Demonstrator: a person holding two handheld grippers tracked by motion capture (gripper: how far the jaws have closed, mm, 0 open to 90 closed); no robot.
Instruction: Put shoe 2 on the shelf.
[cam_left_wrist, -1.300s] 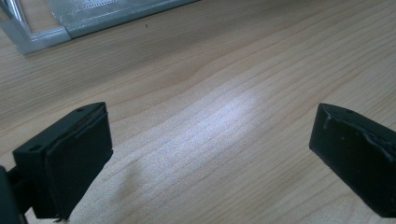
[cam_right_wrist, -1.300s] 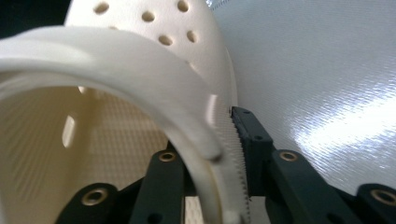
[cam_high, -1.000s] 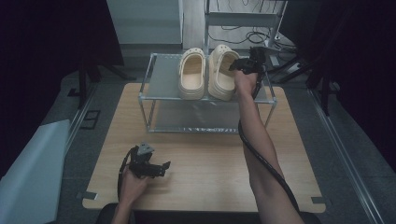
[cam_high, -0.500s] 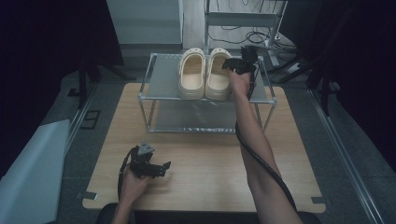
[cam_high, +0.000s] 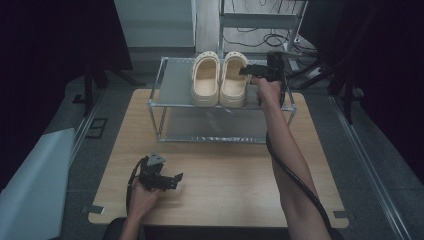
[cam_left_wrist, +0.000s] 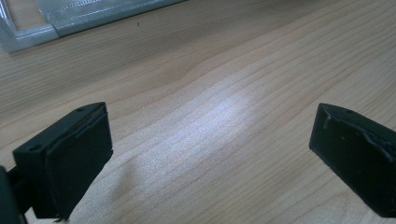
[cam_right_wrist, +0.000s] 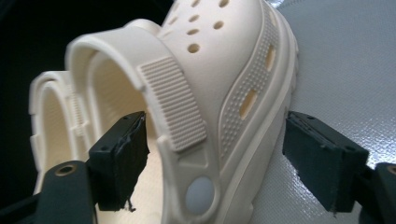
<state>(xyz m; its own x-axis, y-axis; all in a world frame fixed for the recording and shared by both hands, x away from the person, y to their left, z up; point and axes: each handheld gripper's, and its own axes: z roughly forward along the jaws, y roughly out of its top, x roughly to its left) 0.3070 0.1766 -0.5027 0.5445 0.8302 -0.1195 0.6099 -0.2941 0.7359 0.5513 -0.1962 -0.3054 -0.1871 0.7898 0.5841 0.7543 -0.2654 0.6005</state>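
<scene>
Count of things on the table
Two cream clogs (cam_high: 206, 80) (cam_high: 234, 80), one metal rack (cam_high: 175, 90), one wooden table (cam_high: 225, 185), two grippers (cam_high: 172, 180) (cam_high: 244, 71).

Right clog (cam_right_wrist: 224, 93) toe cut off at top edge, left clog (cam_right_wrist: 51, 107) mostly hidden (behind strap).

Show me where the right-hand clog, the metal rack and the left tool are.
right-hand clog (cam_high: 234, 80): high view, on its footbed.
metal rack (cam_high: 172, 90): high view, on the bare left part of its top shelf.
left tool (cam_high: 176, 178): high view, midway between its open jaw tips, above the wooden table.
</scene>
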